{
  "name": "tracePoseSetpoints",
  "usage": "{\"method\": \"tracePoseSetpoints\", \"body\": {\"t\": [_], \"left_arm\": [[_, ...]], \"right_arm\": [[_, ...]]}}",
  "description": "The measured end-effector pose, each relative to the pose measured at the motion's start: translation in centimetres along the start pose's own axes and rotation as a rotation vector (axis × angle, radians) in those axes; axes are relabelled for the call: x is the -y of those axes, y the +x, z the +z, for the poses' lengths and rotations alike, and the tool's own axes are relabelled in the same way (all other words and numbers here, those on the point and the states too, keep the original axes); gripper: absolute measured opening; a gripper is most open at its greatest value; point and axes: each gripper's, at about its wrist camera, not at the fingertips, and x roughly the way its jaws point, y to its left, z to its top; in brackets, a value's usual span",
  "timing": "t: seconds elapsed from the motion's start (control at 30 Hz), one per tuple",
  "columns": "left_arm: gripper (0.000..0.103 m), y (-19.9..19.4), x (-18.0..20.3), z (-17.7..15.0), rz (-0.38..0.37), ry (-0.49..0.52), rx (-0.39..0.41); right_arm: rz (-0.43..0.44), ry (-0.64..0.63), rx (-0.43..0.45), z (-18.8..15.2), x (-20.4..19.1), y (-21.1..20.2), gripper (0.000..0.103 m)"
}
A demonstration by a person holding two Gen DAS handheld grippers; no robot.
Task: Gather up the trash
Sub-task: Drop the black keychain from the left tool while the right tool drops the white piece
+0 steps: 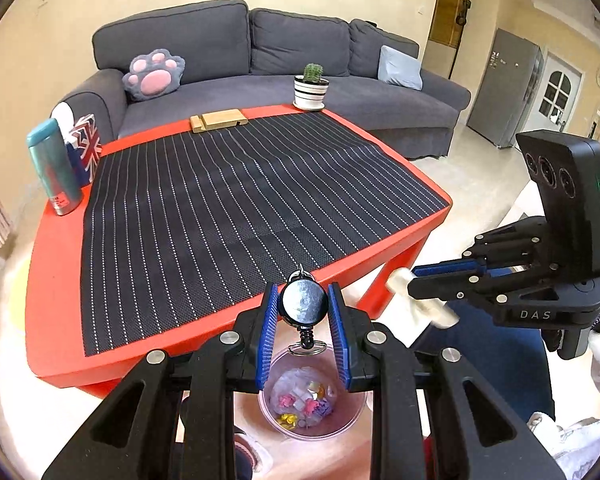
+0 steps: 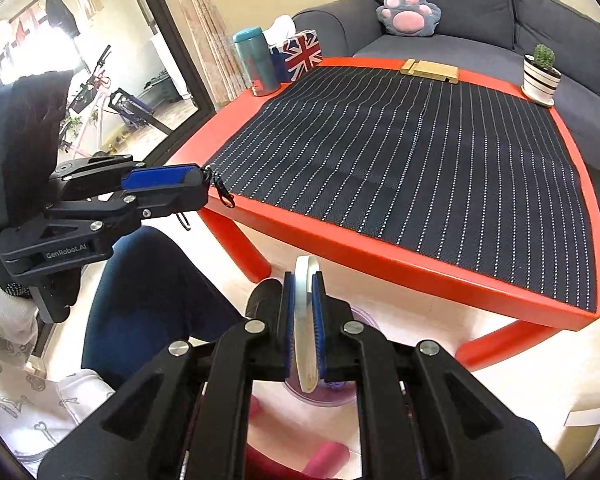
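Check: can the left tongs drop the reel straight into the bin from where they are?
Probably yes. The left tongs are shut on the reel, and the open bin shows right below between them, nothing across its mouth. The right tongs are off to the side.

Both wrist feeds bright and evenly lit, warm cast on walls. I see strong daylight from the glass door point(image 2: 100, 60), which is blown out white. Soft shadows only under the red table point(image 2: 380, 256). Heavy fisheye bending and dark vignette at corners. Near gripper bodies slightly soft; mid-scene sharp.
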Motion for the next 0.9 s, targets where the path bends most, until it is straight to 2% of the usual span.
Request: {"method": "tracePoseSetpoints", "body": {"t": [0.03,0.07,0.13,0.17,0.37,0.47,0.9], "left_arm": [[0.025,0.1,0.1,0.0,0.0,0.0,-0.001],[0.025,0.1,0.1,-0.1,0.001,0.001,-0.003],[0.025,0.1,0.1,-0.1,0.0,0.002,-0.006],[0.025,0.1,0.1,-0.1,0.001,0.002,-0.006],[0.025,0.4,0.1,-0.1,-0.008,0.009,-0.017],[0.025,0.7,0.2,-0.3,-0.016,0.014,-0.029],[0.025,1.2,0.9,-0.9,-0.043,0.038,-0.064]], "right_arm": [[-0.009,0.002,0.002,0.0,0.1,0.0,0.022],[-0.022,0.005,0.008,0.0,0.2,0.0,0.047],[-0.018,0.026,0.028,0.2,0.5,-0.3,0.068],[-0.023,0.029,0.029,0.2,0.6,-0.3,0.071],[-0.05,0.046,0.039,0.4,1.2,-0.4,0.088],[-0.074,0.05,0.037,0.2,1.5,-0.5,0.091],[-0.103,0.07,0.048,0.0,2.0,-1.3,0.094]]}}
